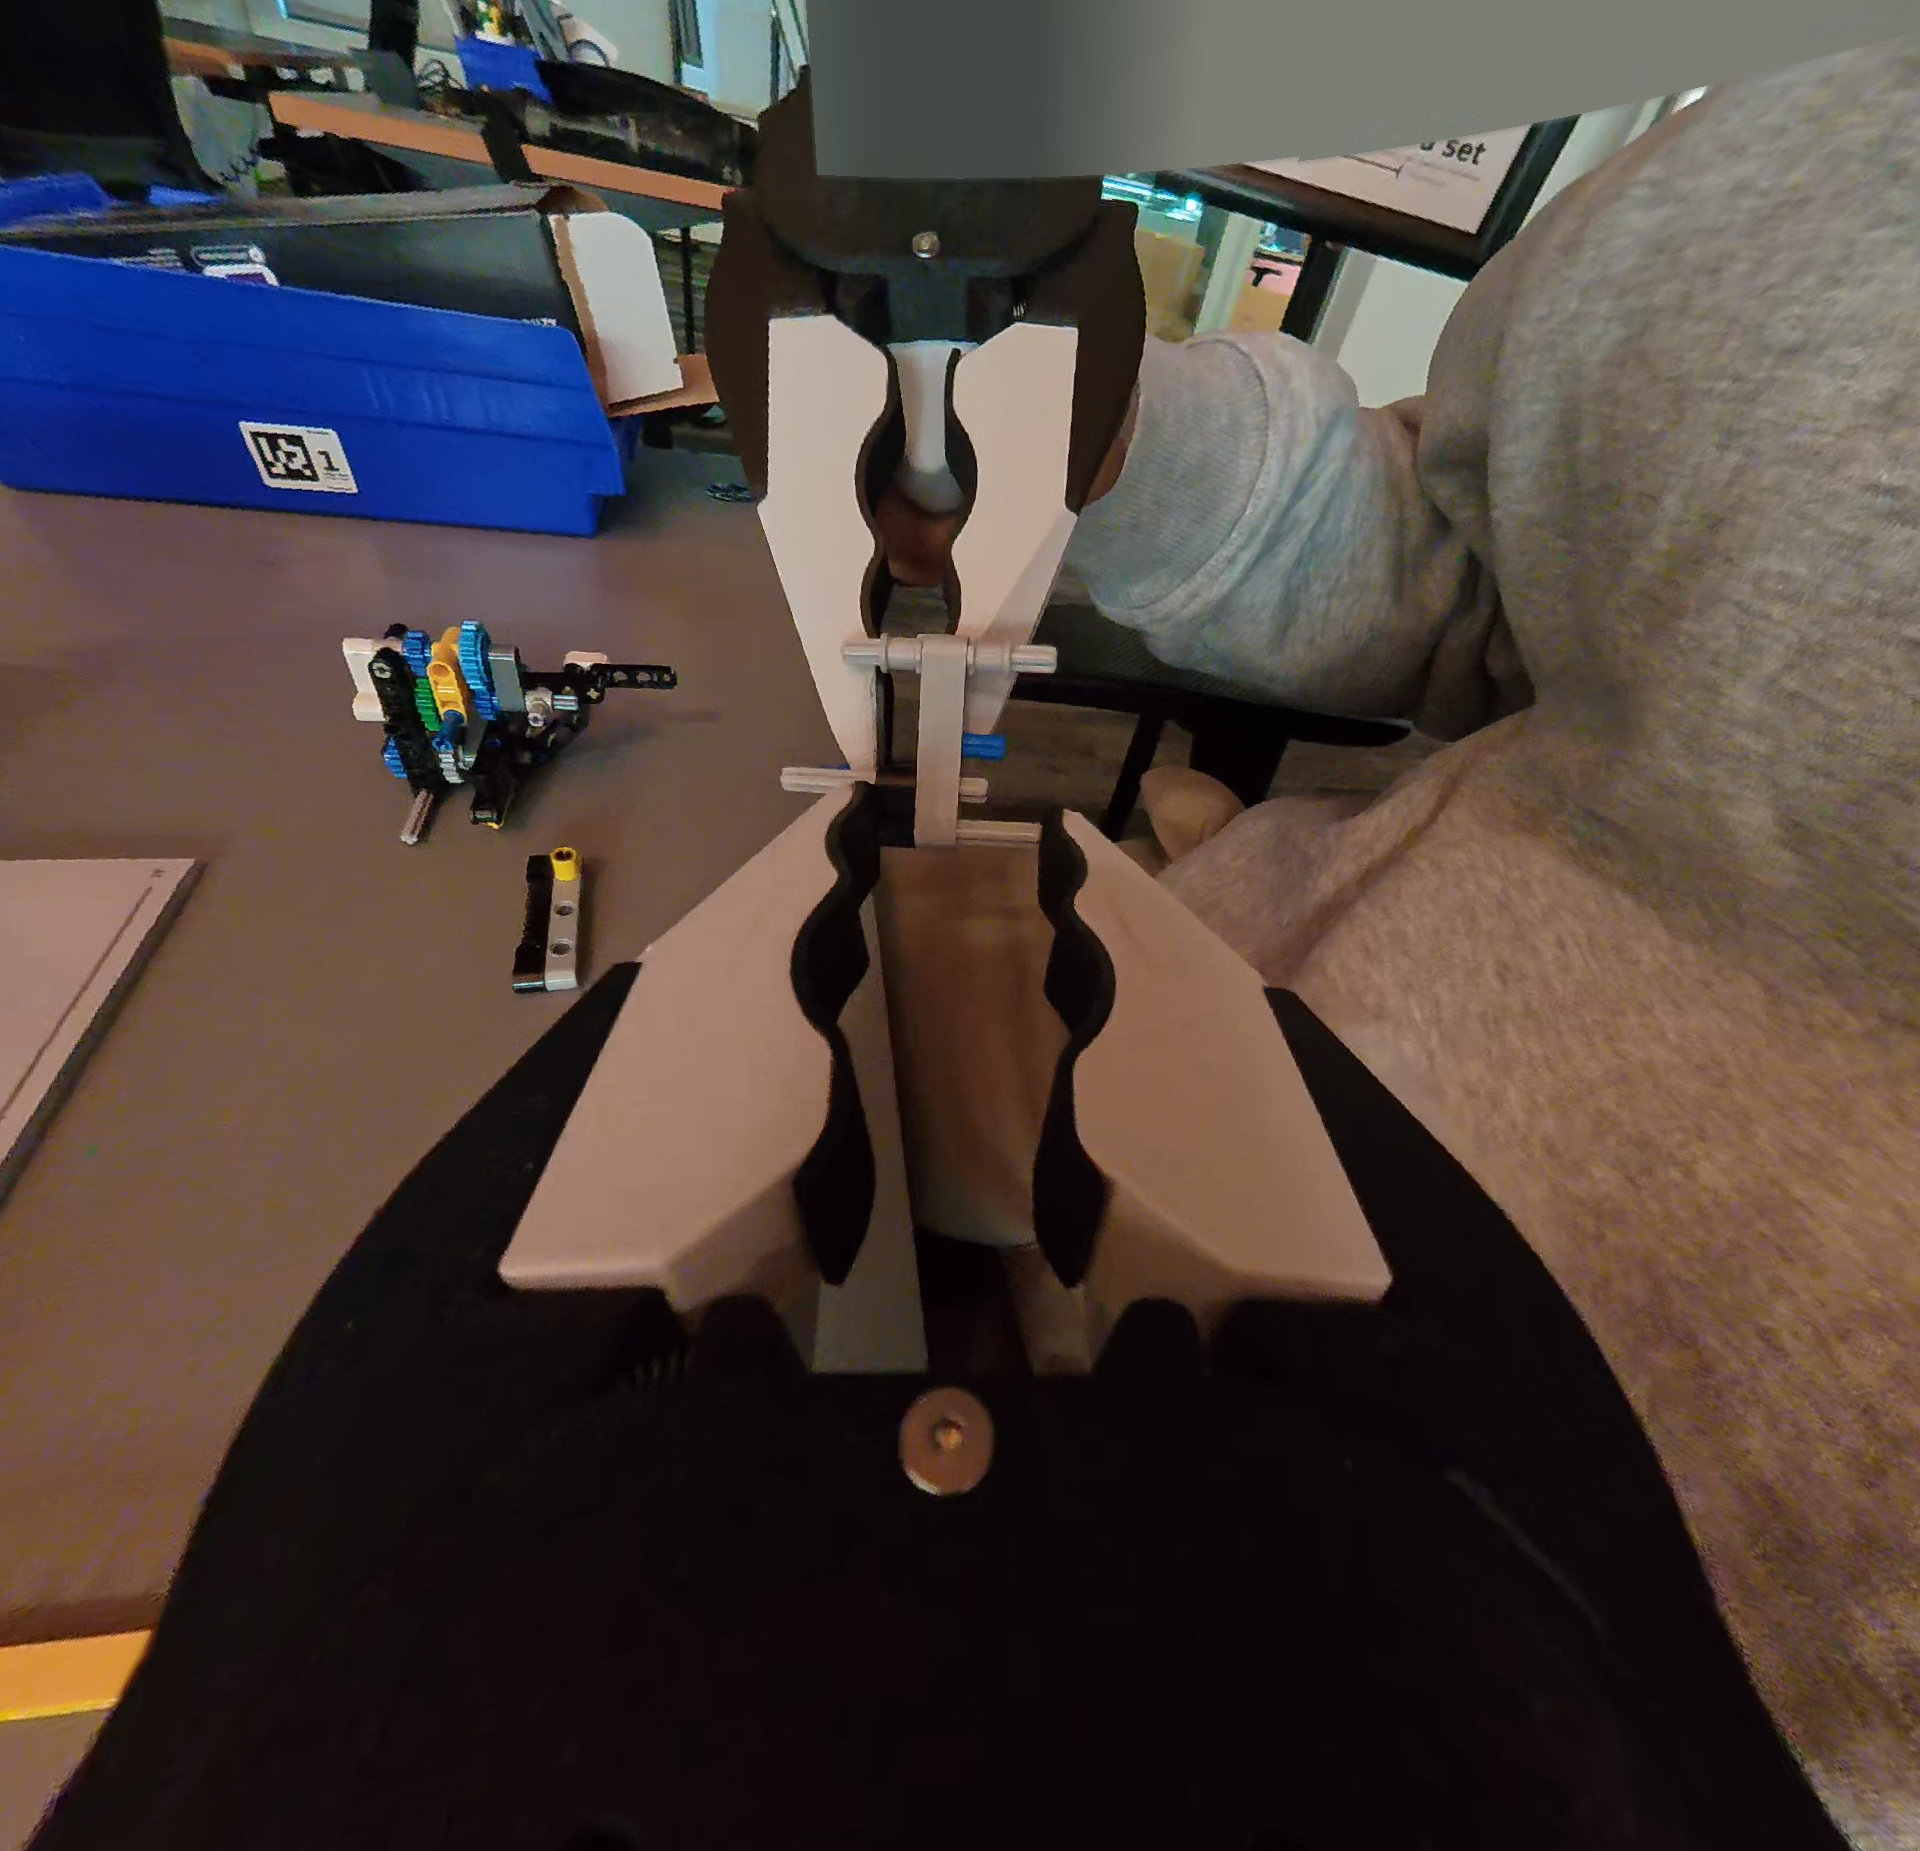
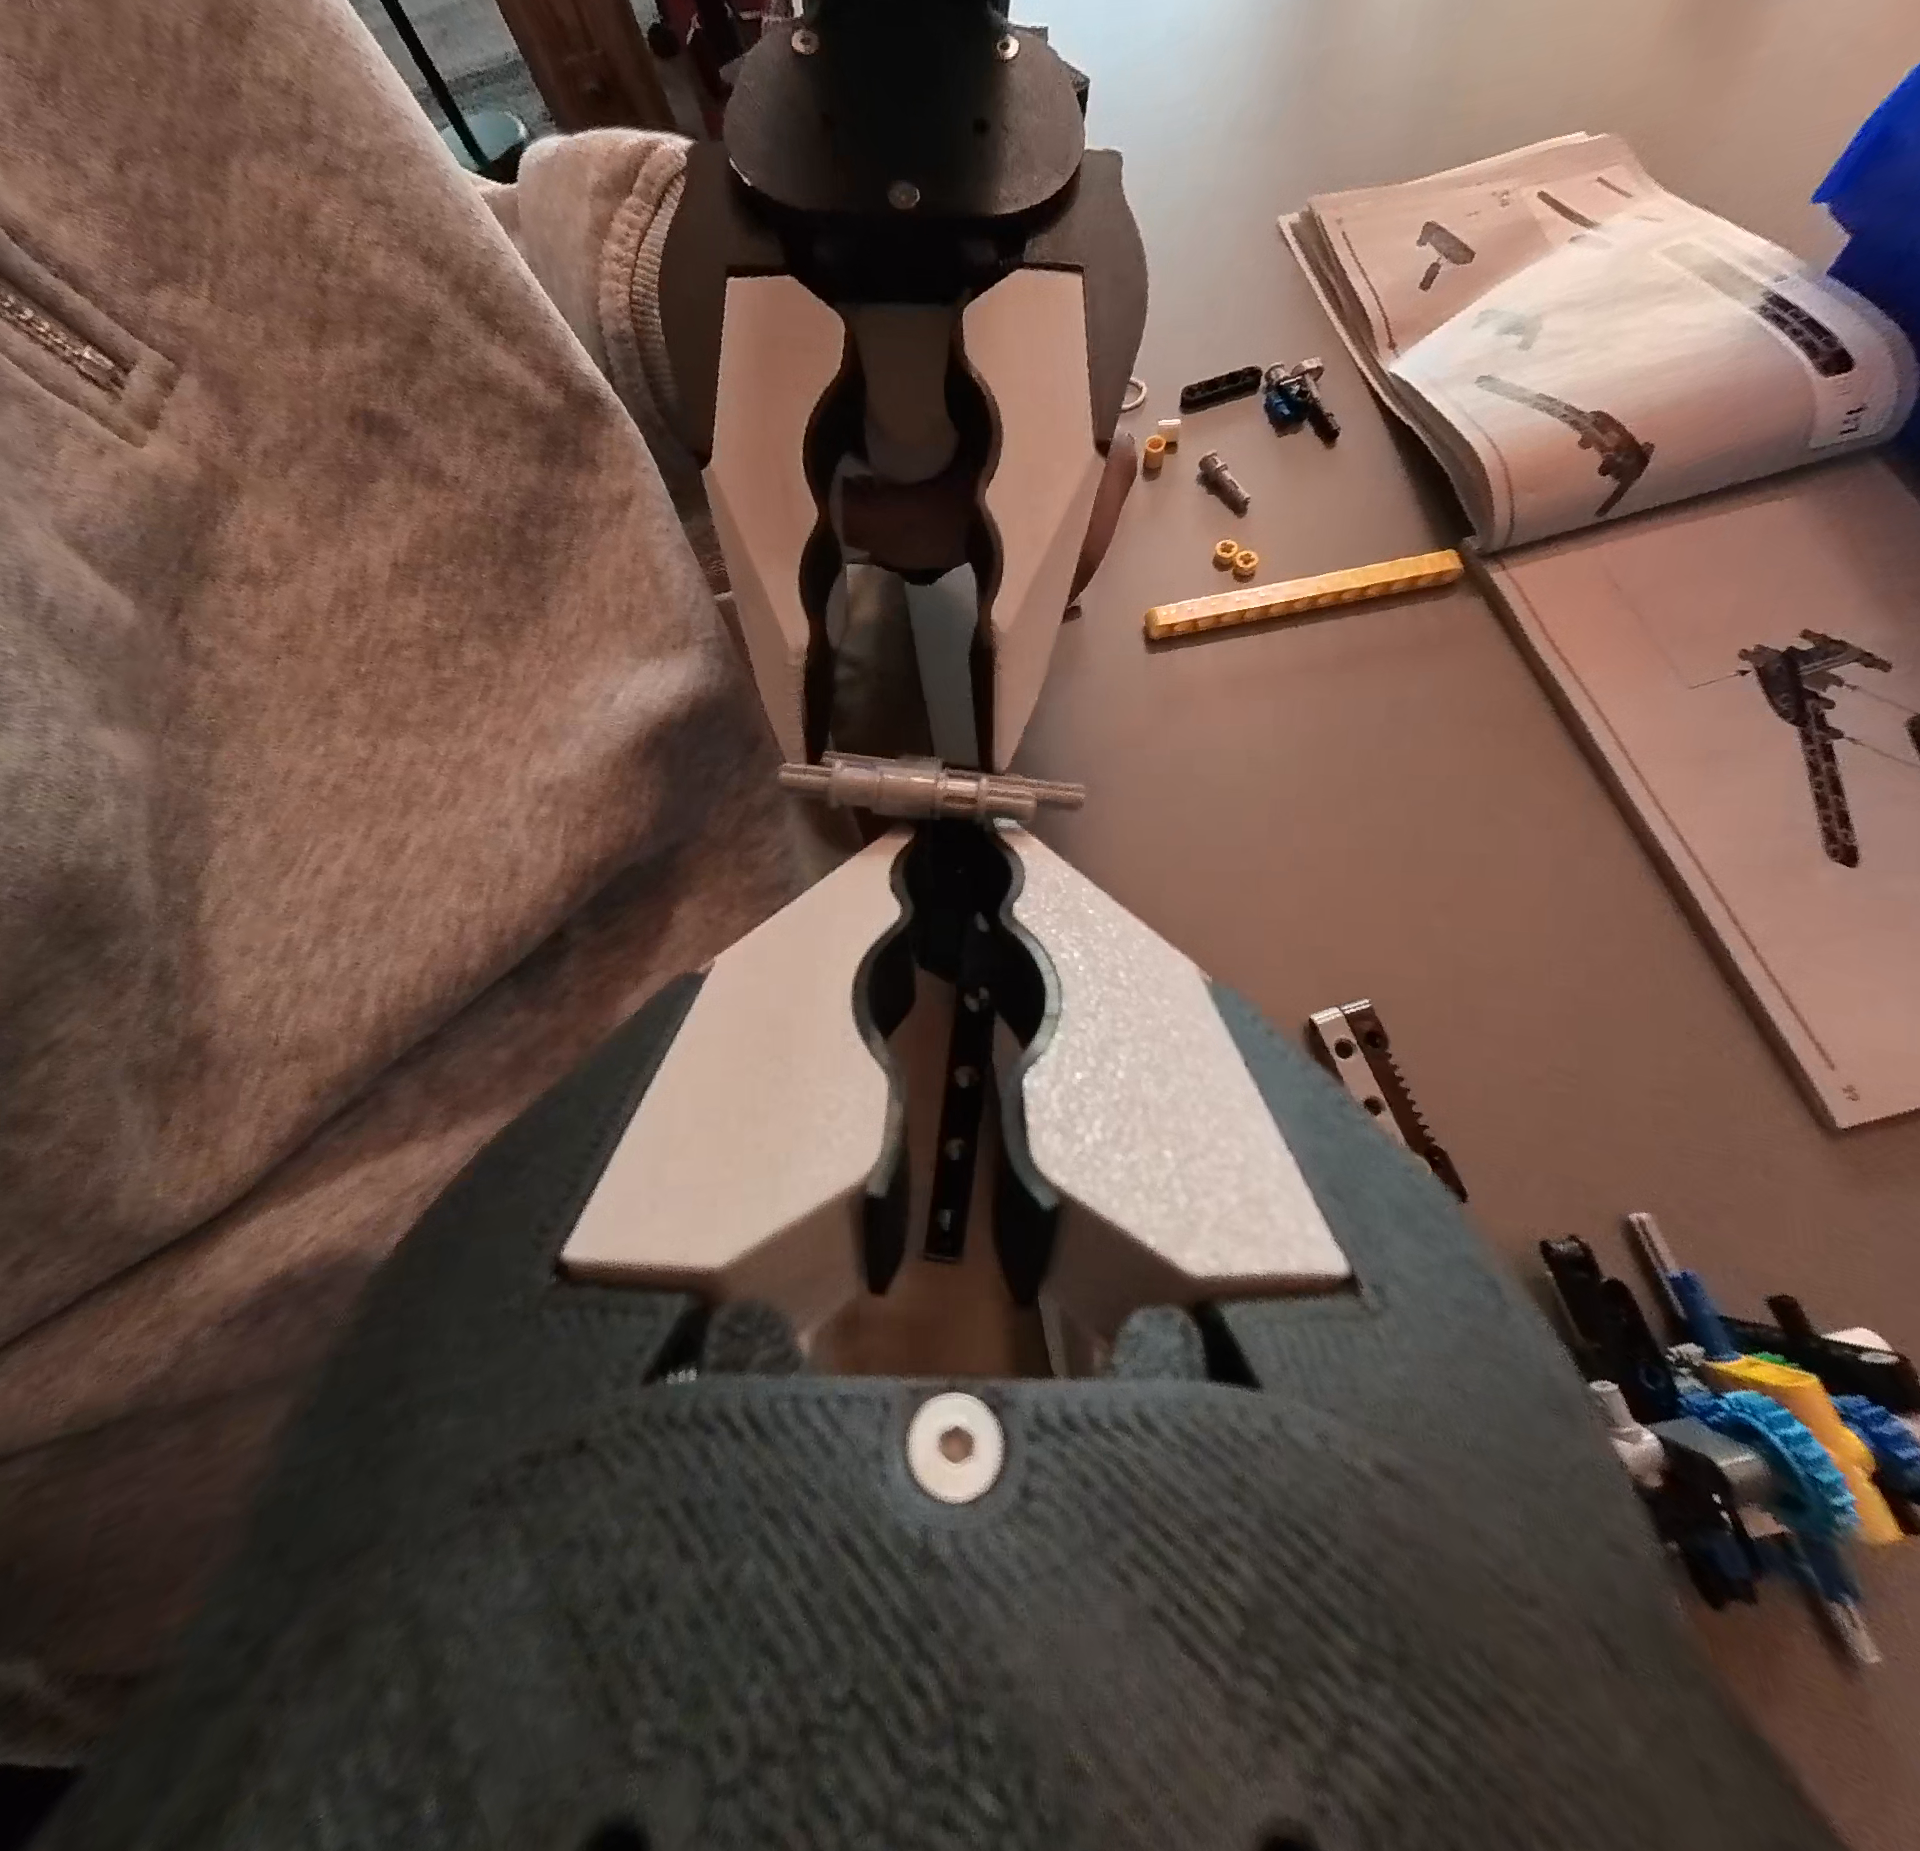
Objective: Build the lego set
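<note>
Between the two facing grippers, above the table (image 1: 260, 1126), hangs a small grey lego piece (image 1: 943, 741) with cross pins. Left gripper (image 1: 940, 825) pinches its lower end, jaws clenched; right gripper (image 1: 914, 721) clamps its upper part. On the table beside them sits the half-built model (image 1: 473, 710).

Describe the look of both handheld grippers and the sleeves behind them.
Both the left gripper and the right gripper have black textured bodies, pale wedge-shaped fingers with wavy black inner pads, and a central screw. The person wears grey fleece sleeves with ribbed cuffs.
</note>
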